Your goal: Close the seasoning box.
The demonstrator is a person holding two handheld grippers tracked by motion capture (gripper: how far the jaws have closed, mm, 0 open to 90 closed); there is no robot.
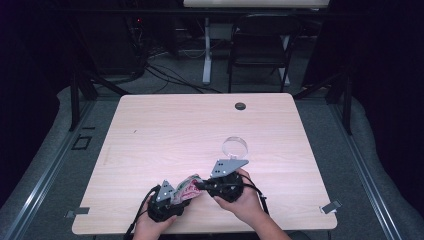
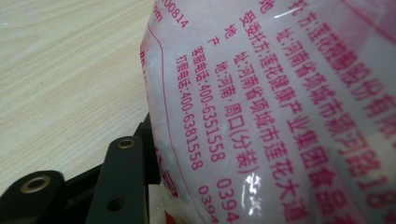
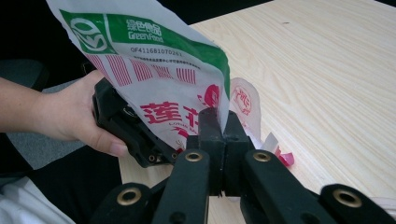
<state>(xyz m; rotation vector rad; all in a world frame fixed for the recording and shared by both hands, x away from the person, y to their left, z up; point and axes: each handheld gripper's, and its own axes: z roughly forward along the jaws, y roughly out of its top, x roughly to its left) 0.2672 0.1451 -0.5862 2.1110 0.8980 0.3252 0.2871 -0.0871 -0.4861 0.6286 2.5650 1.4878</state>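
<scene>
A dark room with a folding chair [image 1: 262, 42] and loose cables surrounds the pale wooden table [image 1: 165, 130]. From the high view we see both grippers at the near edge, the left gripper [image 1: 167, 196] and right gripper [image 1: 216, 183] meeting on a printed plastic bag [image 1: 188, 187]; a clear round lid [image 1: 235, 146] lies just beyond.

In the left gripper view, the bag [image 2: 280, 107] bulges white and granular against one jaw, which touches its side. The other jaw is hidden, so we cannot tell whether this gripper really grips.

In the right gripper view, the jaws are fully shut, pinching the bag's flat film [image 3: 154, 74] near its torn mouth. We judge the bag soft, slippery and heavy below, so the body wants support while the film is held.
</scene>
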